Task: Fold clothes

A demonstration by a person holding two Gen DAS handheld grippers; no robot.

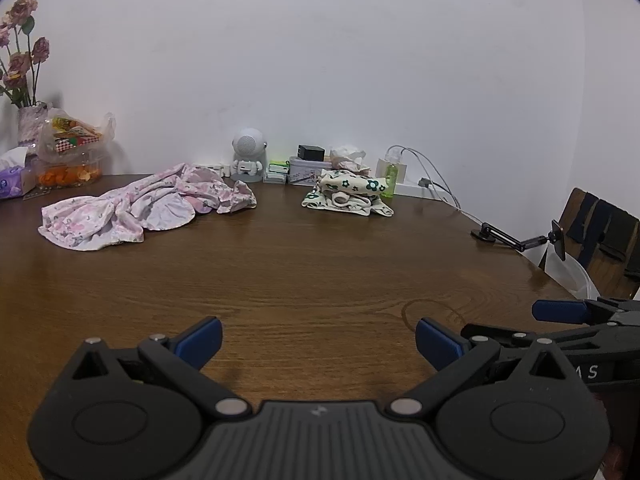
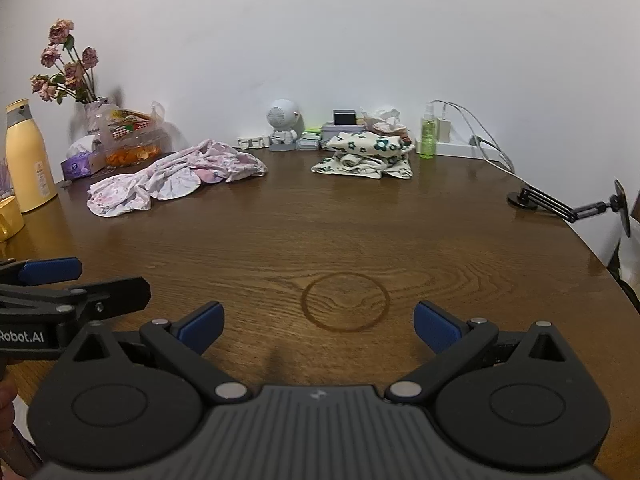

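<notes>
While both grippers gape, pink garment [image 2: 176, 178] sprawls beside tissue box [image 2: 80, 166].

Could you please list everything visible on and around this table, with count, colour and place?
pink floral garment: 1, crumpled, far left
cream green-flowered clothes: 1 folded pile, far centre-right
dried roses in vase: 1, pink, back left
yellow bottle: 1, left edge
tissue pack: 1, purple, back left
snack bag: 1, clear, back left
robot figurine: 1, white-grey, by wall
green spray bottle: 1, by wall
phone holder: 1, black, right edge
table: 1, brown wood
left tool: open, near edge
right tool: open, near edge
</notes>
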